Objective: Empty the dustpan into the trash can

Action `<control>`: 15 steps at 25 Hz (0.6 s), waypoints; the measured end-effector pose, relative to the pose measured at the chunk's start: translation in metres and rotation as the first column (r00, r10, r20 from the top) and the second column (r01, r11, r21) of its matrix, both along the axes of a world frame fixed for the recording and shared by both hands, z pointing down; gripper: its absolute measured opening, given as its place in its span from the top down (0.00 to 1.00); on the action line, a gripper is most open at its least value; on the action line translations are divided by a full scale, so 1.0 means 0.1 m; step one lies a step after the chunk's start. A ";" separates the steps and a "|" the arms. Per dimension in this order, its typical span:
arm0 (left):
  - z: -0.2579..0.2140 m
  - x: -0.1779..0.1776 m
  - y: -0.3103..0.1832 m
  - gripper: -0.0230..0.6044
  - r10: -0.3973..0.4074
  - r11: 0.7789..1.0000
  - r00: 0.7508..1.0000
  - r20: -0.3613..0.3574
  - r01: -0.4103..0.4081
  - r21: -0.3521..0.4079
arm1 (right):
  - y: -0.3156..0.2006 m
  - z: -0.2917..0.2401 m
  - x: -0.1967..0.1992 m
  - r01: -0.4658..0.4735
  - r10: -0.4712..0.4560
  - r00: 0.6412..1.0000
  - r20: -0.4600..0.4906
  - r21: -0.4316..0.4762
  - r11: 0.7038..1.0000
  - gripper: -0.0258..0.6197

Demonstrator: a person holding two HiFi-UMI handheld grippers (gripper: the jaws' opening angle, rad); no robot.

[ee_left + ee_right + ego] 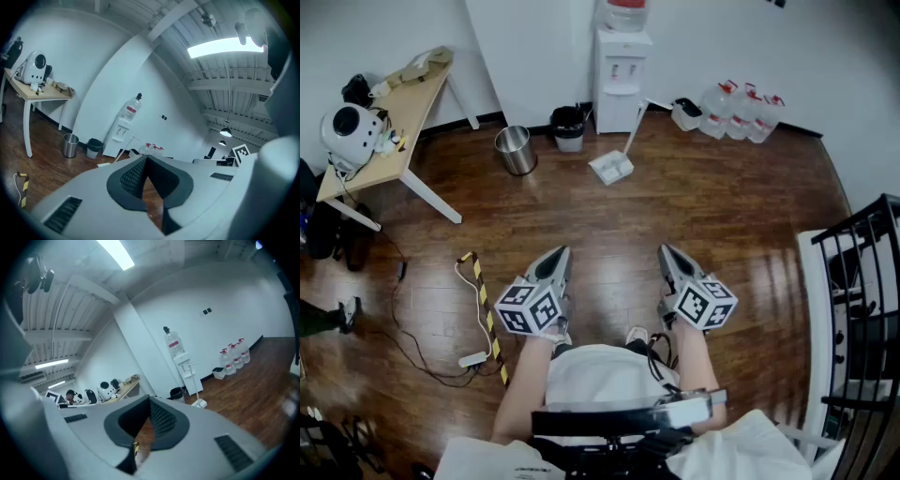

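The left gripper (557, 255) and right gripper (667, 253) are hovering clenched and empty over the wooden floor (731, 206), while the white long-handled dustpan (611, 168) is lying well ahead, near the open silver cylindrical metal trash can (516, 150), whose contents are too small to tell.

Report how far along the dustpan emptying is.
Done: nothing visible; the dustpan sits on the floor by the water dispenser, apart from the steel trash can and the black bin. In hand: nothing; the left gripper and right gripper are both shut and empty, far from it. Left: reach the dustpan, grasp its handle, tip it into a can.
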State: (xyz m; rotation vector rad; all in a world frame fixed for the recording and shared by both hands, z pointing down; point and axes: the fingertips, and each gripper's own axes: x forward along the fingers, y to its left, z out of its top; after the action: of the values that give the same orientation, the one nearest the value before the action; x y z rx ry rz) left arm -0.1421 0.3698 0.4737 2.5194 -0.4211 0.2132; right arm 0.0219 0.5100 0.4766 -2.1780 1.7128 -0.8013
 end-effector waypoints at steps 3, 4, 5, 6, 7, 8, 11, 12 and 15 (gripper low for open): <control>0.01 0.05 0.02 0.98 0.004 1.000 1.000 0.006 -0.004 0.002 | 0.03 -0.09 0.08 -0.004 0.005 1.000 -0.028 0.046 0.999 0.92; 0.01 0.08 0.03 0.98 0.005 1.000 1.000 0.008 -0.005 0.002 | 0.04 -0.12 0.10 -0.006 0.007 0.999 -0.032 0.054 0.999 0.92; 0.01 0.10 0.04 0.98 0.005 1.000 1.000 0.011 -0.005 0.002 | 0.05 -0.14 0.14 -0.007 0.009 0.999 -0.031 0.059 0.998 0.87; 0.01 0.14 0.06 0.98 0.005 1.000 1.000 0.017 -0.005 0.004 | 0.06 -0.15 0.17 -0.008 0.010 1.000 -0.029 0.061 0.998 0.79; 0.01 0.18 0.09 0.98 0.006 1.000 1.000 0.025 -0.006 0.007 | 0.08 -0.15 0.21 -0.010 0.012 1.000 -0.027 0.059 0.998 0.73; 0.00 0.22 0.11 0.98 0.007 1.000 0.999 0.033 -0.007 0.012 | 0.09 -0.14 0.26 -0.012 0.013 1.000 -0.026 0.057 0.998 0.70; -0.02 0.35 0.18 0.98 0.010 1.000 0.999 0.047 -0.011 0.025 | 0.16 -0.11 0.41 -0.018 0.020 0.999 -0.029 0.051 0.999 0.65; -0.02 0.40 0.20 0.98 0.009 1.000 0.999 0.050 -0.011 0.029 | 0.19 -0.09 0.46 -0.019 0.021 0.999 -0.031 0.051 0.999 0.65; -0.05 0.55 0.29 0.98 0.003 0.999 0.999 0.054 -0.005 0.036 | 0.26 -0.10 0.61 -0.012 0.014 0.999 -0.035 0.053 0.999 0.65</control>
State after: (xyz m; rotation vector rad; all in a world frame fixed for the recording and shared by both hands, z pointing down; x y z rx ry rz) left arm -0.0874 0.3986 0.4692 2.5547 -0.4448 0.2783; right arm 0.0830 0.5365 0.4666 -2.1790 1.7147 -0.7101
